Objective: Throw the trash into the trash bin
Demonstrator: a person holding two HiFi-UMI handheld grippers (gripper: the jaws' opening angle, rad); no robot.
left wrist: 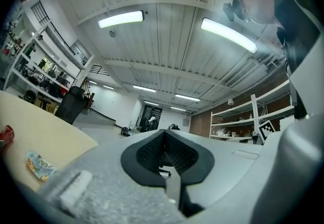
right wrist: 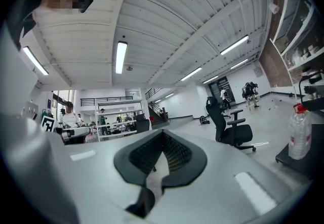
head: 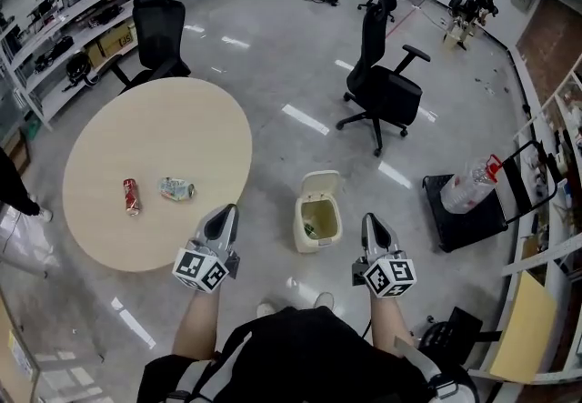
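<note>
Held out with jaws closed tight on nothing, left tool (head: 223,215) and right tool (head: 375,225) either side of the open-lidded trash bin (head: 304,237) on the floor (head: 273,65), and the trash, a red can (head: 132,196) beside a crumpled wrapper (head: 177,189), lying on the round tabletop (head: 173,119) to the left.

Glossy grey floor (head: 273,55), round beige table (head: 164,133), black office chair (head: 386,87).

Round beige table (head: 173,133); black chair (head: 159,33) behind it; second chair (head: 382,83) mid-floor; plastic bottle (head: 468,185) on black cart (head: 459,221)
</note>
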